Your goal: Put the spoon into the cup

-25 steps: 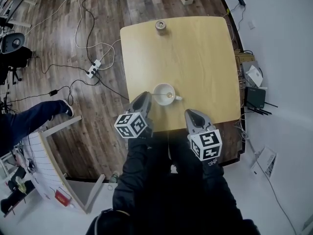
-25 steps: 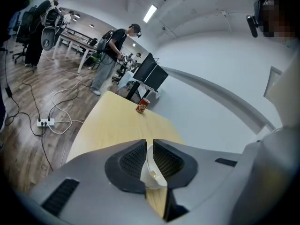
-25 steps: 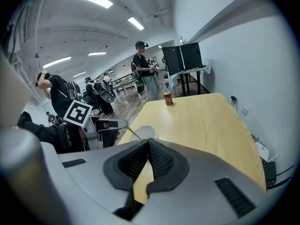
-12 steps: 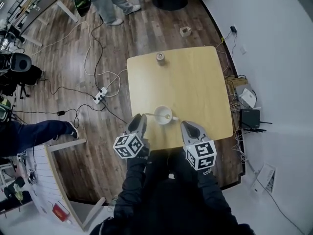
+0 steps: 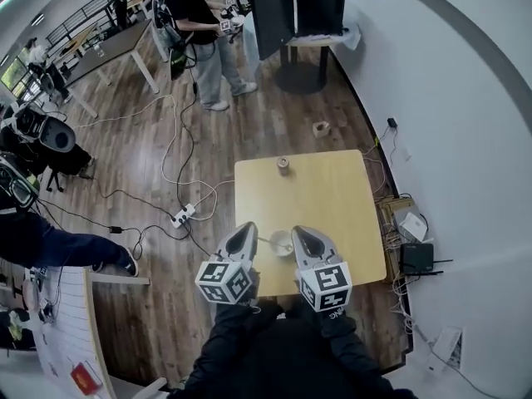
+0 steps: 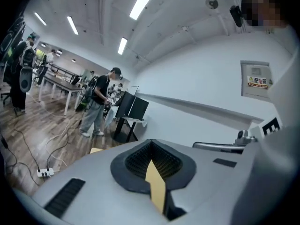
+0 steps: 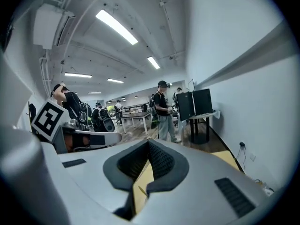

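Note:
A white cup (image 5: 283, 243) stands near the front edge of the light wooden table (image 5: 332, 206), and the spoon's handle (image 5: 265, 240) sticks out of it to the left. Both grippers hang high above the table, to either side of the cup and apart from it. My left gripper (image 5: 246, 228) is shut with nothing in it. My right gripper (image 5: 298, 231) also looks shut and empty. The left gripper view shows the jaws (image 6: 151, 144) closed at the tips, with a sliver of tabletop behind. In the right gripper view the jaws (image 7: 149, 143) meet the same way.
A small round object (image 5: 283, 165) sits at the table's far edge, and a similar one (image 5: 321, 128) lies on the floor beyond. Cables and a power strip (image 5: 181, 217) lie on the floor to the left. A person (image 5: 199, 23) stands by a pedestal table at the back. A white wall runs along the right.
Both grippers have risen well above the table, and the head view has pulled up and back so that more of the room shows. The cup and spoon have stayed put.

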